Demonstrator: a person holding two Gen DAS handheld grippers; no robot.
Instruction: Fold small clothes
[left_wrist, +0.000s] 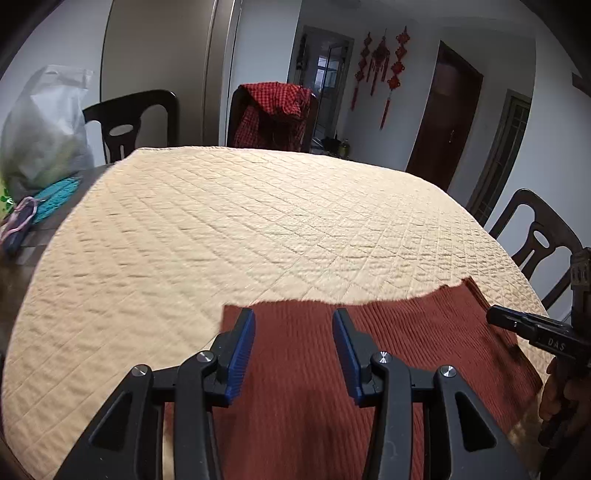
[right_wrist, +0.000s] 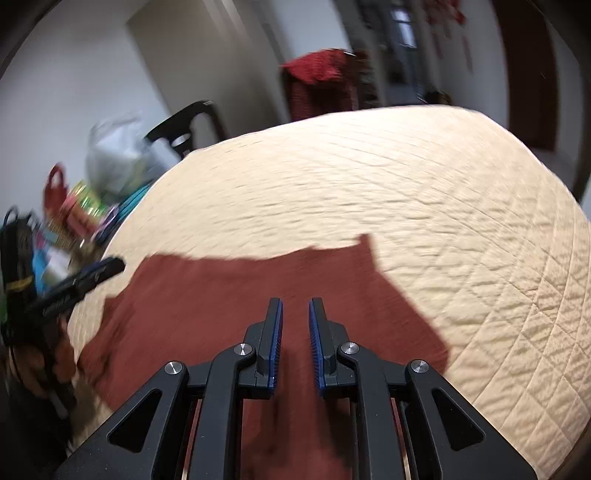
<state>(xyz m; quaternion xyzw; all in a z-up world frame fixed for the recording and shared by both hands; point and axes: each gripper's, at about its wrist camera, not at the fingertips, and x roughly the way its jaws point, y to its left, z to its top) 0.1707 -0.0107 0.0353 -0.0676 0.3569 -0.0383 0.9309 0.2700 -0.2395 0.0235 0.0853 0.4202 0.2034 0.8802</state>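
You are holding the left gripper (left_wrist: 293, 319) spread and the right gripper (right_wrist: 295, 308) narrowly parted, both empty, over the soft, limp garment (left_wrist: 314, 369) lying flat on the quilt (left_wrist: 221, 221), best pinched at its corners.

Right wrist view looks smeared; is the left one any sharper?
Right wrist view: motion blur on the clutter and chair; garment edges soft. Left wrist view: sharper, quilt stitching readable, mild blur near the garment. Both bend with fisheye.
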